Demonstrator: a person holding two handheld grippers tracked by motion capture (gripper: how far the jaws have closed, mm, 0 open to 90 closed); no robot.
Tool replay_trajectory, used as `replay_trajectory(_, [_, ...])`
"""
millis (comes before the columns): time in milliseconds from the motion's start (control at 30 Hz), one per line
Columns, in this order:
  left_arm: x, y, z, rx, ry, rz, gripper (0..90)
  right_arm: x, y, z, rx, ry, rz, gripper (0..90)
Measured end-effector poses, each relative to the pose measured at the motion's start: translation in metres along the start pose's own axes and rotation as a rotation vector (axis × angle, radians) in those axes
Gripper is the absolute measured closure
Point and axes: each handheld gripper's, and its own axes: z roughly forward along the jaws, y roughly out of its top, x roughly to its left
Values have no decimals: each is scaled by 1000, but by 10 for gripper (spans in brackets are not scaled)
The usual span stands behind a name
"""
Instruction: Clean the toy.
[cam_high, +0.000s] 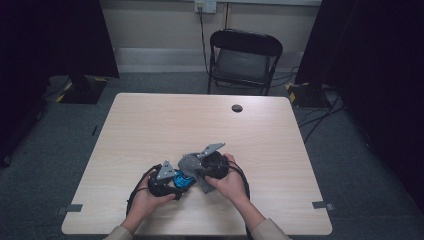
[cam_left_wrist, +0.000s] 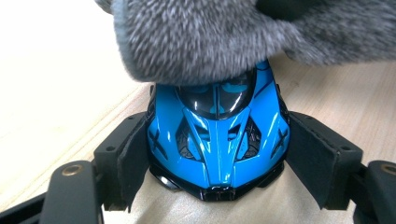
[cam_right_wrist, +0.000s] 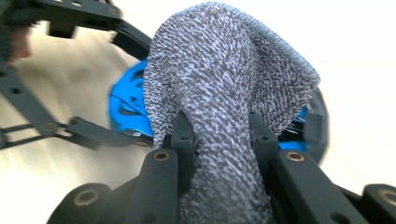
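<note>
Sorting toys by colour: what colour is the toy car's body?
Bright blue with black trim; the toy car shows best in the left gripper view.

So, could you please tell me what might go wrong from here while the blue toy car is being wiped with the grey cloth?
1. The left hand-held gripper clamps the blue toy car only by its glossy sides near the nose; rubbing could push it out of the pads.
2. The grey cloth, pinched as a bunch in the right hand-held gripper, may slip out or snag on the left jaws close by.
</note>
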Motion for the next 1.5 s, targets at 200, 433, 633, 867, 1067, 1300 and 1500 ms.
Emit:
replay_trajectory(200, [-1,0,0,-1,7,5,249,-23,-8,-3,-2,-25,66,707])
replay_trajectory(433, [-1,0,0,-1,8,6,250,-36,-8,-8,-6,-57,99,707])
replay_trajectory(633, [-1,0,0,0,8,-2,254,-22,-5,-11,-41,29,75,706])
replay_trajectory(867, [0,0,0,1,11,1,253,16,6,-1,-24,135,-57,704])
replay_trajectory(1067, [-1,0,0,1,11,1,254,17,-2,9,4,174,-69,702])
replay_trajectory(1300, [-1,0,0,0,11,-3,254,14,-2,8,12,164,-56,702])
replay_trajectory(1500, [-2,0,0,2,15,0,254,-8,-7,0,-12,110,15,703])
